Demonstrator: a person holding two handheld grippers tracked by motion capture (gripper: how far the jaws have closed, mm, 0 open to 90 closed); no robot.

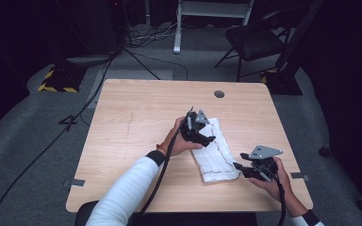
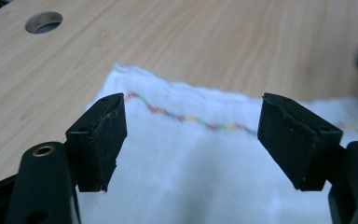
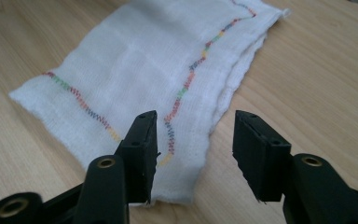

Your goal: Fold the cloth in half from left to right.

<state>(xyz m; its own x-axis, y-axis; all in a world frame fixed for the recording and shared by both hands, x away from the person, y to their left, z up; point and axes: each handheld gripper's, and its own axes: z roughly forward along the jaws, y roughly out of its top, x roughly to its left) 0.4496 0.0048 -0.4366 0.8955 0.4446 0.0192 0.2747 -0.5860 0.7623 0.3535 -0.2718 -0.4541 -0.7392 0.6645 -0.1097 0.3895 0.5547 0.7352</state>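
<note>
White gauzy cloth (image 1: 215,150) with a multicolour zigzag stitch lies folded into a long strip at centre-right of the high view, flat on the wooden table (image 1: 136,117). We read the work in hand as folding this cloth; judging by the doubled edges and stacked layers seen in the right gripper view, at least one lengthwise fold looks done, and we'd guess a crosswise fold is what's left, though we can't be sure how many are wanted. The left gripper (image 1: 199,133) sits over the cloth's upper end, just left of frame centre, jaws spread wide with nothing between them; in the left gripper view the cloth (image 2: 205,172) fills the lower middle beneath the open jaws, and whether the tips touch the fabric we cannot tell. The right gripper (image 1: 239,167) is at lower right of the high view, just beside the cloth's near corner, jaws also apart and holding nothing; in the right gripper view the cloth's (image 3: 154,70) lower corner lies between and ahead of the jaws. So both ends are lined up for a grasp but neither is taken yet. A round cable hole (image 1: 219,93) sits in the upper part of the table. No brand, label or readable writing anywhere; the stitch is only coloured thread.
</note>
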